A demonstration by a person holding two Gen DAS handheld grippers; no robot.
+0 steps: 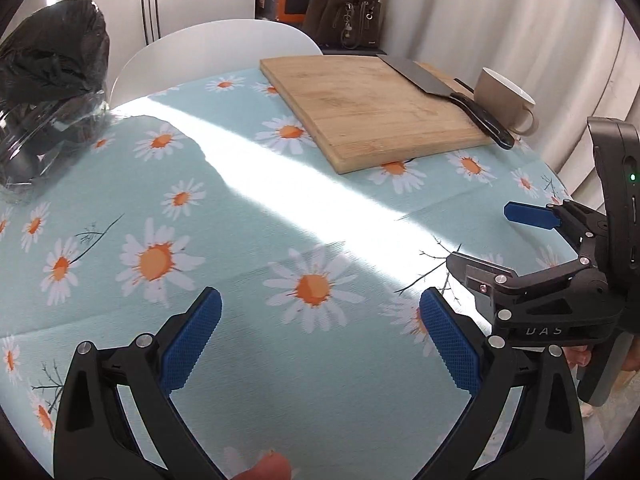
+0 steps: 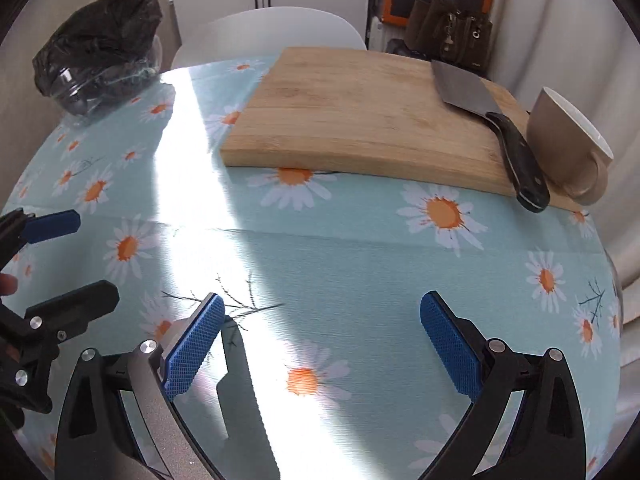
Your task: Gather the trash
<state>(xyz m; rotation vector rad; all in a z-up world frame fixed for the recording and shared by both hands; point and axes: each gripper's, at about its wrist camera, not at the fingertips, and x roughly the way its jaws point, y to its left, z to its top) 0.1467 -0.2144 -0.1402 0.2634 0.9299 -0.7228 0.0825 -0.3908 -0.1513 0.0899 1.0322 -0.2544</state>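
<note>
Daisy tablecloth | black trash bag far left of both | left tongs, right tongs wide apart, empty

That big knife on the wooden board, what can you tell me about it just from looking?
The knife is a cleaver with a broad, rectangular, grey metal blade and a dark, glossy handle. It lies flat near the right edge of the cutting board, blade pointing toward the far side of the table and handle pointing toward the near side, its end sticking out past the board's near edge. The handle runs right beside a beige cup; whether they touch is unclear. Nothing is holding the knife.
</note>
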